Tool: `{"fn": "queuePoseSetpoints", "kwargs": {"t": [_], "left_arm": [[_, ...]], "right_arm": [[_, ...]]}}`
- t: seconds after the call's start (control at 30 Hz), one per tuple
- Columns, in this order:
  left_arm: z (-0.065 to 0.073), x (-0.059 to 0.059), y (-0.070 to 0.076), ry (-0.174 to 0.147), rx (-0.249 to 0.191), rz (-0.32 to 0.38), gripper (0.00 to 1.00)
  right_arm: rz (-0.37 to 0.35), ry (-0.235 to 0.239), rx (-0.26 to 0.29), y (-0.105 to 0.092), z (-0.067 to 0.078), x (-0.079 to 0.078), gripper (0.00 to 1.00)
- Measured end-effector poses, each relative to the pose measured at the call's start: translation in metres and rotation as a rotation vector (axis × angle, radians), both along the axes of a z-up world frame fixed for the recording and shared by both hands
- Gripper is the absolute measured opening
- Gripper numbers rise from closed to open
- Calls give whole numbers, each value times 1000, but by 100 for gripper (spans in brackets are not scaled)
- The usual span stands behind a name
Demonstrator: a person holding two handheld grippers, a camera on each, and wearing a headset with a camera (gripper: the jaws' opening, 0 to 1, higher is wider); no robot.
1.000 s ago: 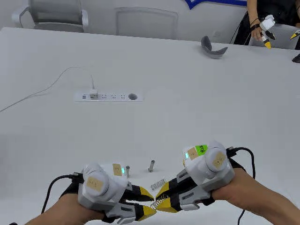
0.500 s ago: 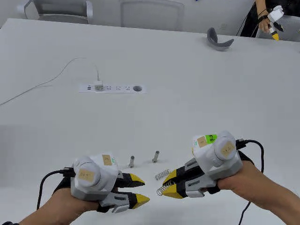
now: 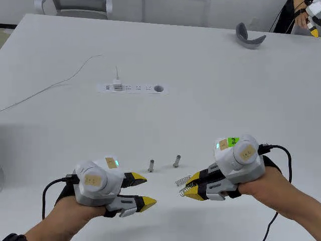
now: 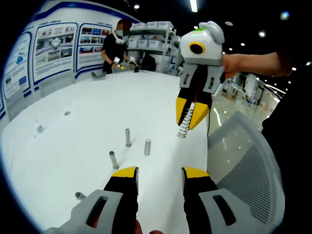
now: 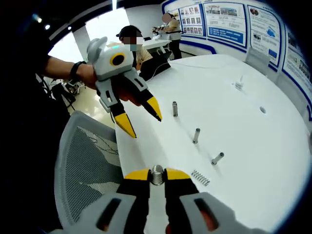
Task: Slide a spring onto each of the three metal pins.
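white workbench [image 3: 210,100] | small coiled steel spring [image 5: 156,169] is clamped in right gripper [image 3: 190,185], axis along jaws | short grey metal pins [image 3: 176,160] are stood upright, near, left of its tips | left gripper [image 3: 145,190] is held apart, empty

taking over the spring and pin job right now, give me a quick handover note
Left gripper: open, holding nothing, beside the pins.
Right gripper: shut on a spring, gripped between its fingers above the table.
A loose spring lies on the table by the right gripper.
A bare pin and a second bare pin stand upright between the grippers. A third pin, nearer the left gripper, looks ribbed and may already carry a spring; it is too small to tell.
Left: seat the held spring on a bare pin, then the loose spring.
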State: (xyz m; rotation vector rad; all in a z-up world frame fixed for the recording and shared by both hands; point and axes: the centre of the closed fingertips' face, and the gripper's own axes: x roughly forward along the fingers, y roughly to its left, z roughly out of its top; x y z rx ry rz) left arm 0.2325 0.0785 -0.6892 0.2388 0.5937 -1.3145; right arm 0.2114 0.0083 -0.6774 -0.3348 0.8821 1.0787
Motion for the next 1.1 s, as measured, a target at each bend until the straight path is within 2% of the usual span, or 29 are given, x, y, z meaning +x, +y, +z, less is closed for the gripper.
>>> {"fn": "queuePoseSetpoints", "kwargs": {"t": [0.1, 0.3, 0.57, 0.87, 0.97, 1.03, 1.1], "left_arm": [[-2, 4, 4, -2, 8, 24, 38], [-4, 12, 13, -12, 22, 76, 44], [-9, 15, 33, -4, 31, 134, 51], [-11, 22, 55, 1, 38, 206, 56], [-12, 23, 62, 7, 37, 227, 57], [-12, 23, 65, 25, 26, 240, 59], [-14, 24, 68, 23, 31, 247, 61]], "right_arm": [[18, -12, -28, -2, -6, 3, 12], [42, -4, -55, -3, -15, 10, 12], [48, -1, -82, 2, -24, 31, 12], [35, -4, -81, 9, -30, 55, 12], [28, -2, -95, 10, -33, 64, 12], [25, -4, -103, 11, -35, 69, 12], [23, -2, -106, 12, -38, 74, 12]]}}
